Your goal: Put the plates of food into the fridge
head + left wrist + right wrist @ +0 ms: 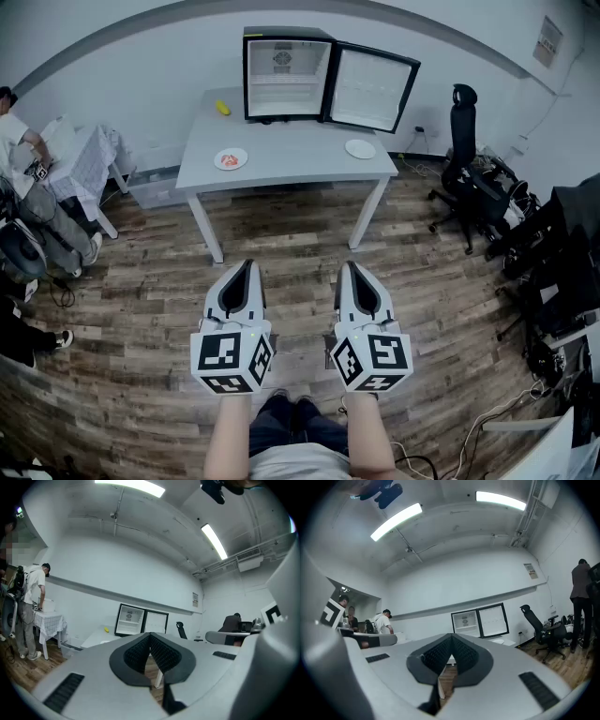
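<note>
L gripper [248,264], R gripper [350,266] closed; plates [231,158] well ahead.

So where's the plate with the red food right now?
The plate sits on the grey table, left half in the head view, just in front of the open fridge.

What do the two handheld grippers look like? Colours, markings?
Identical pair: left gripper and right gripper have pale grey tapered shells, black textured pads lining the jaws, and a rear cube of black-and-white square markers. No cables visible; forearms unsleeved.
</note>
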The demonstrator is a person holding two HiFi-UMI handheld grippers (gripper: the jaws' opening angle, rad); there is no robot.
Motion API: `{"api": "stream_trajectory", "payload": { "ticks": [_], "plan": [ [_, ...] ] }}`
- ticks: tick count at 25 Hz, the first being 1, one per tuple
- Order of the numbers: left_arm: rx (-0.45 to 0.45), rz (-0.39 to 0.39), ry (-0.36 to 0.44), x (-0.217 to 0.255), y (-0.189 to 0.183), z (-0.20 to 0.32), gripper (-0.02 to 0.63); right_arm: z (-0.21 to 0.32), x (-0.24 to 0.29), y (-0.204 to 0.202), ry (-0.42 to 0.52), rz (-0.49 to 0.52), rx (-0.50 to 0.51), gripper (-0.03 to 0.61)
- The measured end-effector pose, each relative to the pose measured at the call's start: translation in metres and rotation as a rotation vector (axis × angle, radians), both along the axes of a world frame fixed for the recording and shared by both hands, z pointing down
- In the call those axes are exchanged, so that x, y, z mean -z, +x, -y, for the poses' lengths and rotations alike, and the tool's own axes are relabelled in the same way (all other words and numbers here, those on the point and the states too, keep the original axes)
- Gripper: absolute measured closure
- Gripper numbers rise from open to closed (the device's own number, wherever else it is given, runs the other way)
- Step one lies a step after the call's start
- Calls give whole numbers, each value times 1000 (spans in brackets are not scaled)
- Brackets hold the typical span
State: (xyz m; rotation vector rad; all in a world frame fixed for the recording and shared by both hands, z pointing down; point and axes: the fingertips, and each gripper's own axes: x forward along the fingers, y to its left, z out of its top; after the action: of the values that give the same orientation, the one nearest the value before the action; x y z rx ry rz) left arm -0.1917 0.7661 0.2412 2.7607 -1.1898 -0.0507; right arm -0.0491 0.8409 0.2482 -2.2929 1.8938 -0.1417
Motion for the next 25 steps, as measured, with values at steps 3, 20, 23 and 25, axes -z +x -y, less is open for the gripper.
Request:
{"api": "stream_trajectory", "payload": {
  "ticks": [3, 20, 23, 25],
  "plan": [
    [-1, -2, -1, 0, 0, 1, 607, 1, -1, 0, 0, 1, 0, 566],
    [-14, -2, -8, -6, 13, 6, 606, 3, 1, 14, 29, 5, -18, 565],
    [-16, -4, -12, -6, 19, 7, 606, 3, 0, 23, 29, 7, -29, 565],
    [-16, -4, -12, -7, 25, 8, 606, 2, 1, 30, 31, 8, -34, 565]
  ]
}}
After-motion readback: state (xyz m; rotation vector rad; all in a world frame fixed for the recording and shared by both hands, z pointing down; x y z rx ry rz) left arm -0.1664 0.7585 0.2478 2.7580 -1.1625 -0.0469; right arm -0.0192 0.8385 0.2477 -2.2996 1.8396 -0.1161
